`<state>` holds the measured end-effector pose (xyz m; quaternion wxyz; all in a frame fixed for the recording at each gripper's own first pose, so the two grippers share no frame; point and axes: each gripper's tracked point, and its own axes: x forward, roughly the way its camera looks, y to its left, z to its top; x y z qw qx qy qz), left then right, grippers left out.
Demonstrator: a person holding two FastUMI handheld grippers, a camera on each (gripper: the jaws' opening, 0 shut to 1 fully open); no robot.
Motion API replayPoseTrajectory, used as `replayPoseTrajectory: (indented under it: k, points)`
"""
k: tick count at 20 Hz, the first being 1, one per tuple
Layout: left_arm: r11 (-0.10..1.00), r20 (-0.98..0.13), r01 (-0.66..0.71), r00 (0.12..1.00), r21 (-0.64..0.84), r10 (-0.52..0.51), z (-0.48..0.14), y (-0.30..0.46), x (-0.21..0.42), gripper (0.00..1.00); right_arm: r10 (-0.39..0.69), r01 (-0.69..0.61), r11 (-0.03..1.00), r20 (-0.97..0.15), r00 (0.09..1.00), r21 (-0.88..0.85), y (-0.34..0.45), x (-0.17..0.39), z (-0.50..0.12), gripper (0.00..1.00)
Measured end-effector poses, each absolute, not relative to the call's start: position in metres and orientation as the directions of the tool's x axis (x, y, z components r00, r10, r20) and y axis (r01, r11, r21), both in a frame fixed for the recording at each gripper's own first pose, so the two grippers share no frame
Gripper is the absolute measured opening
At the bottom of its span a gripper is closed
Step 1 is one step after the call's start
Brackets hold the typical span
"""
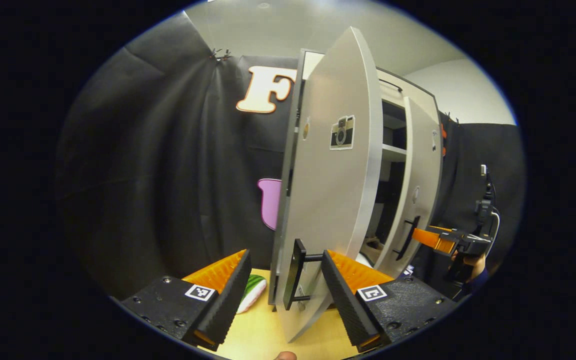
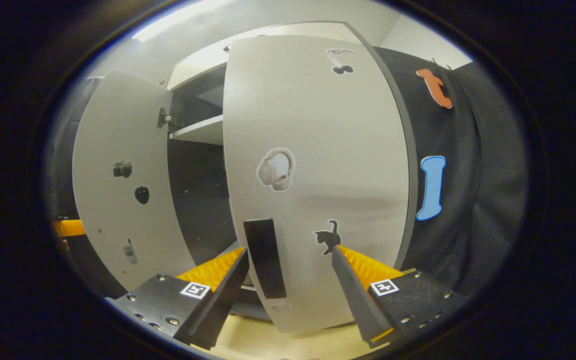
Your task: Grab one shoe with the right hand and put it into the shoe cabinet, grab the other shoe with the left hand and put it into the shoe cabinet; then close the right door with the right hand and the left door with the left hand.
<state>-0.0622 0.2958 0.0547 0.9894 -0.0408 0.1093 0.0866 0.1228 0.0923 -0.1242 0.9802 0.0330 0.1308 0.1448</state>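
We log the left door [image 1: 335,200] as plain pale grey with a black handle [image 1: 294,272]; a black-and-cream camera sticker [image 1: 342,132] sits at its 12 o'clock. The tabletop [image 1: 263,335] is light yellow wood. A green-striped, white-and-pink item [image 1: 252,292] lies at 9 o'clock of that handle. The right door [image 2: 318,175] is the same pale grey, with a black handle [image 2: 265,257], a white headphone sticker [image 2: 276,169] mid-panel and a black cat sticker [image 2: 328,237] at 3 o'clock of the handle. The cabinet interior [image 2: 200,200] looks dark, its shelf [image 2: 200,130] pale.
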Motion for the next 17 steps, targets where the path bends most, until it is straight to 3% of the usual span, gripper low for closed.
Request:
replayPoseTrajectory:
  k: [5,8,9,14,17]
  points:
    - [0.993,-0.222,-0.098,0.972,-0.072,0.079,0.05,0.267,-0.038,0.88,0.261,-0.248,0.965,-0.24,0.935,0.083,0.072,0.112,-0.121,1.0]
    - [0.995,-0.228,-0.087,0.971,-0.055,0.072,0.044,0.247,-0.035,0.85,0.236,-0.225,0.972,-0.237,0.943,0.073,0.056,0.107,-0.119,1.0]
    - [0.996,-0.229,-0.084,0.971,-0.043,0.072,0.043,0.241,-0.032,0.92,0.225,-0.215,0.974,-0.235,0.945,0.069,0.049,0.106,-0.118,1.0]
    - [0.998,-0.221,-0.027,0.975,-0.065,0.012,0.04,0.225,-0.018,0.85,0.181,-0.167,0.983,-0.234,0.955,0.08,0.024,0.103,-0.113,0.97]
    - [0.998,-0.223,-0.03,0.975,-0.047,0.019,0.038,0.217,-0.003,0.89,0.162,-0.15,0.986,-0.23,0.96,0.072,0.013,0.101,-0.11,0.98]
